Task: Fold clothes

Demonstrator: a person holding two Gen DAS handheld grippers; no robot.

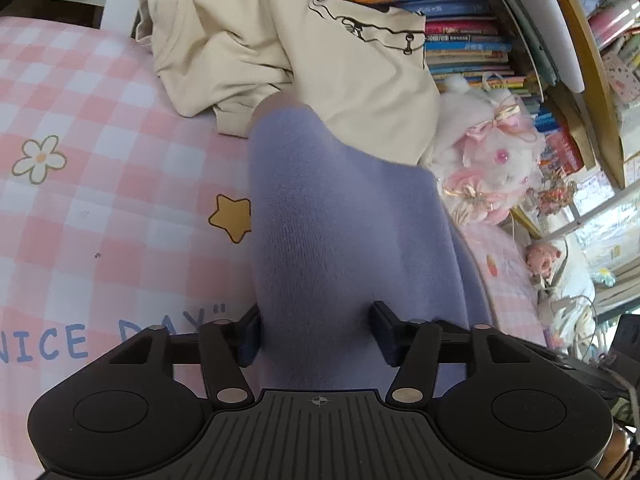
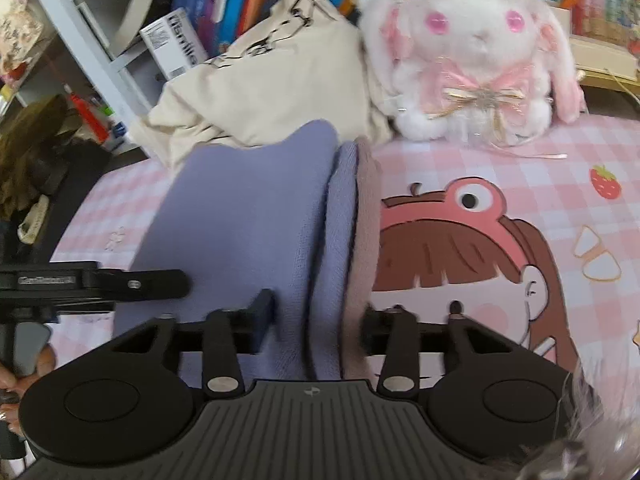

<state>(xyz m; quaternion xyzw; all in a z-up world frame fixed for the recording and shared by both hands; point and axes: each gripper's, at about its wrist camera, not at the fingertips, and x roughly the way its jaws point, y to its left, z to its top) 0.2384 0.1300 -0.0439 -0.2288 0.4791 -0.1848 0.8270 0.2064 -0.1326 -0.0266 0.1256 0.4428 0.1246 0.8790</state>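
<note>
A lavender knit garment (image 1: 336,232) lies bunched on the pink checked bedsheet (image 1: 100,184). My left gripper (image 1: 316,332) has its fingers on either side of a thick fold of it and grips it. In the right wrist view the same lavender garment (image 2: 248,216) shows folded layers with a pinkish-grey edge. My right gripper (image 2: 316,322) holds those layers between its fingers. A crumpled beige T-shirt (image 1: 304,60) with a dark line print lies beyond, also in the right wrist view (image 2: 264,84).
A white and pink plush rabbit (image 2: 472,52) sits at the back of the bed, also in the left wrist view (image 1: 488,148). Stacked books (image 1: 452,28) stand behind. The left gripper's body (image 2: 80,280) shows at the left.
</note>
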